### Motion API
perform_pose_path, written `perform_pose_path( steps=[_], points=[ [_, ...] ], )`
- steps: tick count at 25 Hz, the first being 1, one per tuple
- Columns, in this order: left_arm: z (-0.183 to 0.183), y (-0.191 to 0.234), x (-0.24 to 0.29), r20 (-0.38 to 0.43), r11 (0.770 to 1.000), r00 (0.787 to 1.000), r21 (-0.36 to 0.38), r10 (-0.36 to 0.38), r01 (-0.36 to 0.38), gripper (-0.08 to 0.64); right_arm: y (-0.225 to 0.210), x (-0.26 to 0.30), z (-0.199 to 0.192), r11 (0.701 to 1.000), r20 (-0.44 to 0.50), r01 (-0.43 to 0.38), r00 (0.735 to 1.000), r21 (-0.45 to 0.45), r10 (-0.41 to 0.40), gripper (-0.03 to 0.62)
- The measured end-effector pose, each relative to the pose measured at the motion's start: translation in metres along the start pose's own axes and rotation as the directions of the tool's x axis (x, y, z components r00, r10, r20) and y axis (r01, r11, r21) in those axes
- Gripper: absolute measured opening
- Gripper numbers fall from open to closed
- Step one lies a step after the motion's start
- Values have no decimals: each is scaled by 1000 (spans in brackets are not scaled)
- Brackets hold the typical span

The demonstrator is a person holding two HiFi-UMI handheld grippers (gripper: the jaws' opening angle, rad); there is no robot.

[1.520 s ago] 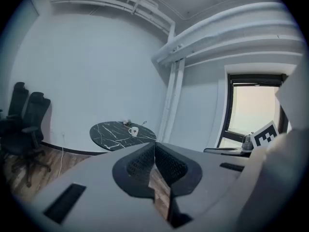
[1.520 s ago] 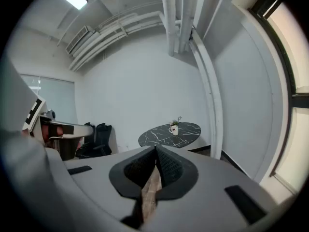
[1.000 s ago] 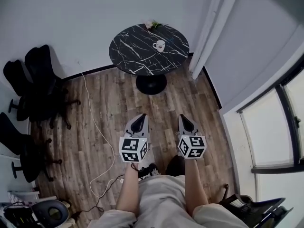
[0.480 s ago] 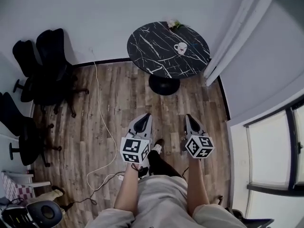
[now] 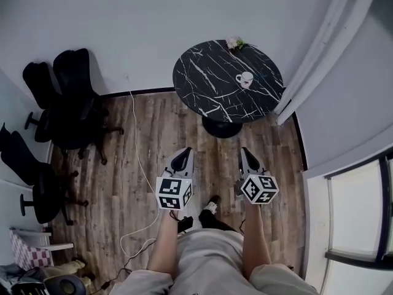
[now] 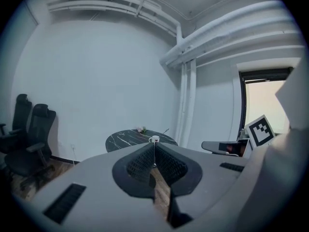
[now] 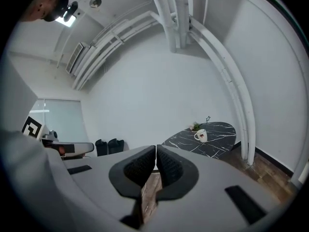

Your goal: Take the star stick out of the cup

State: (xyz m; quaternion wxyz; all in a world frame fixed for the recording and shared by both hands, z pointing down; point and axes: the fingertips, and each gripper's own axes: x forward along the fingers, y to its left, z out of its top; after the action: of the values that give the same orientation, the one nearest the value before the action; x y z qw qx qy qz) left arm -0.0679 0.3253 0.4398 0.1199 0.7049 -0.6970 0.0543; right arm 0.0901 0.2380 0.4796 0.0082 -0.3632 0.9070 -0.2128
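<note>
Still approaching: bench (image 5: pixel 209 94) has drawn nearer, cup (image 5: pixel 245 78) holding star stick (image 7: pixel 208 120) right of its centre; left claw (image 5: pixel 183 150) and right claw (image 5: pixel 244 150) closed, empty, well apart from it.

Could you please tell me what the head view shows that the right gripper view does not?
Only the head view shows the white cable on the floor. Only the right gripper view shows the star stick above the cup, and the ceiling pipes. Both show the round table, the cup and the black chairs.
</note>
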Motion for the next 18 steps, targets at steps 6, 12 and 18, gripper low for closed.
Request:
perform_pose_path(
  steps=[6,12,18],
  points=[
    [16,8,54,-28,1000,1000,26,-10,10,21,-33,35,17,999,-12,44,999,-22,-45,35],
    [29,6,110,-58,995,997,80,-50,55,21,-82,64,25,990,7,114,993,81,-115,35],
    [21,1,158,-84,995,994,72,-66,72,21,-128,69,28,982,1,165,986,92,-165,35]
  ],
)
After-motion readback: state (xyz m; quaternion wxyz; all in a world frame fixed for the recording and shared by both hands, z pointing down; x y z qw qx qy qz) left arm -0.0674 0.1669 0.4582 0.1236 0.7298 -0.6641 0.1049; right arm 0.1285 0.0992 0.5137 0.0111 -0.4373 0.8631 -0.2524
